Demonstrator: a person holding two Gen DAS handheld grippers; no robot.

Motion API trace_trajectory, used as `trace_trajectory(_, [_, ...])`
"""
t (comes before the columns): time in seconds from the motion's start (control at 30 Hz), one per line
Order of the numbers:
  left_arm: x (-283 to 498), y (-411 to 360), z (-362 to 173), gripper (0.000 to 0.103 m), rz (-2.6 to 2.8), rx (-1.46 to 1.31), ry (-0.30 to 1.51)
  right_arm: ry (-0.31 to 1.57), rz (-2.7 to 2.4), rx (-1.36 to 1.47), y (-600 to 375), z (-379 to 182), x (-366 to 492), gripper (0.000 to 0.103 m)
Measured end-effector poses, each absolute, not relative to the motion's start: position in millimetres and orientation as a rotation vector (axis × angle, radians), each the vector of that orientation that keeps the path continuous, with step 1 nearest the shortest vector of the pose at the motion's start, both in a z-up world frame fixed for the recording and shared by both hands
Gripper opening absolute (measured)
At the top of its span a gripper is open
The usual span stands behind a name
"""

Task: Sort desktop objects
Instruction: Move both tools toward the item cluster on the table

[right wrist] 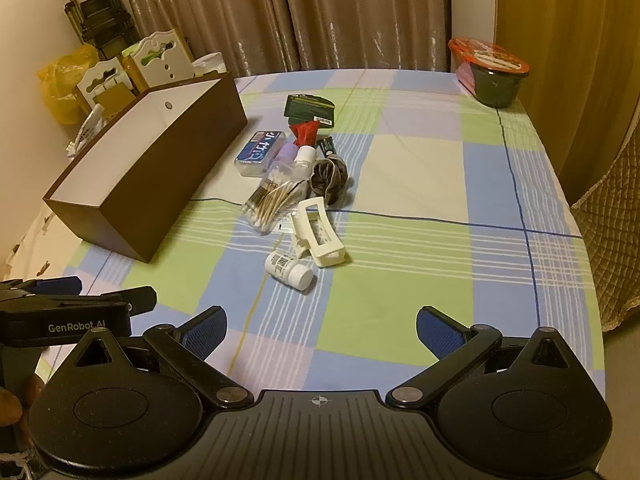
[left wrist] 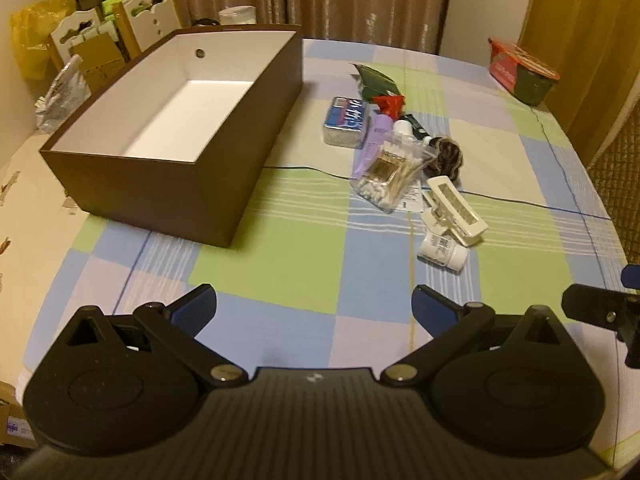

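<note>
A brown box (left wrist: 224, 184) with a white empty inside stands at the left (right wrist: 160, 200). A pile of small items lies to its right: a white pill bottle (left wrist: 442, 251) (right wrist: 289, 270), a white hair clip (left wrist: 456, 210) (right wrist: 318, 232), a bag of cotton swabs (left wrist: 390, 176) (right wrist: 272, 200), a blue tin (left wrist: 346, 120) (right wrist: 260, 152), a dark scrunchie (right wrist: 330, 180), a red packet (right wrist: 305, 131) and a green card (right wrist: 310, 107). My left gripper (left wrist: 314, 310) is open and empty, near the table's front. My right gripper (right wrist: 320, 330) is open and empty, just short of the pill bottle.
A checked cloth (right wrist: 420, 168) covers the table. A red-lidded instant noodle bowl (left wrist: 524, 74) (right wrist: 494, 74) stands at the far right corner. Chairs, a yellow bag (left wrist: 32, 36) and clutter lie beyond the left edge. Curtains hang behind.
</note>
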State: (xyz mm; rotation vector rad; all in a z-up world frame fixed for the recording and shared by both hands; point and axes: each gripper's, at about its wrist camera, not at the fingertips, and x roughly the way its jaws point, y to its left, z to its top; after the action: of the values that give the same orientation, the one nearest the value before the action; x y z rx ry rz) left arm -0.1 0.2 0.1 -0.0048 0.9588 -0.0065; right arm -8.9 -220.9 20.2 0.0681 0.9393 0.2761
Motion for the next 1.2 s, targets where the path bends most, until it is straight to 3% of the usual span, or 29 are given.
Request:
trace_trajectory(0.63, [-5.8,11.2,1.9,0.102,-0.051,-0.013,0.892,0.899,0.269,0.023,-221.3,21.9,-13.0,0.103])
trace_trajectory(1.2, [-3.7,9.4,-3.3,0.102,-0.091,0.052,0.938,0.909,0.262,0.031,-222.0,10.5,-11.2,0.103])
